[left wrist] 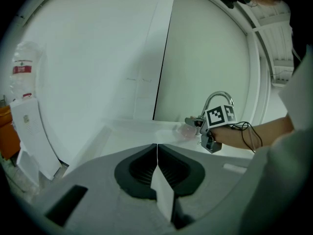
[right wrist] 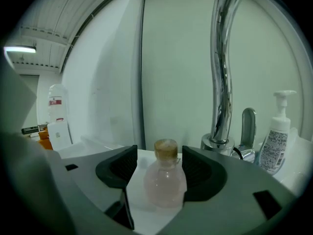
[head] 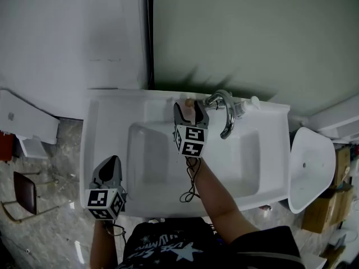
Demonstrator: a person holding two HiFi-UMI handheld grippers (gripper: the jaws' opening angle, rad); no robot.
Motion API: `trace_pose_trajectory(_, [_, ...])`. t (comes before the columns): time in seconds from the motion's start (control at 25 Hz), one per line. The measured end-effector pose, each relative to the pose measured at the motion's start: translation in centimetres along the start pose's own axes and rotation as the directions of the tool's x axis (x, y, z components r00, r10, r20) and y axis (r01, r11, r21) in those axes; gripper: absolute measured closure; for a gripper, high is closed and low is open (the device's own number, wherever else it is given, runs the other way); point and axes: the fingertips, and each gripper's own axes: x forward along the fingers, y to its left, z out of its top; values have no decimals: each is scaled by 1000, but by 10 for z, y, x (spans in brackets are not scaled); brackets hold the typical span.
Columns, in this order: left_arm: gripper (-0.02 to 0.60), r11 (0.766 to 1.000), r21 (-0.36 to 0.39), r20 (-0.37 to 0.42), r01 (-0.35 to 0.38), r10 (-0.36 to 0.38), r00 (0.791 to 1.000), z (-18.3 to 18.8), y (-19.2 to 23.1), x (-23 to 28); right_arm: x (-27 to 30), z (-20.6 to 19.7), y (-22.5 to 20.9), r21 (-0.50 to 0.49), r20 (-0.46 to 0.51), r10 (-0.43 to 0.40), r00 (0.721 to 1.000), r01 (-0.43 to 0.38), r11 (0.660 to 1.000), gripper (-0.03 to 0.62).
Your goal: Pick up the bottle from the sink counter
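A small clear bottle (right wrist: pixel 165 180) with a brown cap stands upright on the back ledge of the white sink (head: pixel 112 111), left of the faucet (head: pixel 224 108). My right gripper (head: pixel 190 110) reaches over the basin and stands open around the bottle (head: pixel 189 102). The right pad is at the bottle's side, and a narrow gap shows at the left pad. My left gripper (head: pixel 109 164) hangs over the sink's front left corner, shut and empty. In the left gripper view the pale bottle (left wrist: pixel 187 130) shows just left of the right gripper (left wrist: pixel 215 124).
A chrome faucet (right wrist: pixel 222 82) curves up close to the right of the bottle. A white pump bottle (right wrist: pixel 276 136) stands further right on the ledge. The wall rises directly behind. A white curved fixture (head: pixel 308 167) sits right of the sink, and a brown chair (head: pixel 25 192) stands at the left.
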Motion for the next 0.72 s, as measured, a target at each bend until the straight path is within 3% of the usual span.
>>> trace_pose_trajectory(0.44, [560,1000,-11,-7,-13,13,1000,-3,8,8,22,-6,-10,-69,-62,-65,996,61,996,412])
trace_pose_trajectory(0.6, [560,1000,-13,-4,-17,17,1000,-5,8,6,23,-3,-9,-61,-64,-52,997,48,997,462])
trace_pose_trajectory(0.72, [560,1000,-18,-5,-19,19,1000,-7,7,1,21,-3,-9,-55,-68,-35,997,31,998,464])
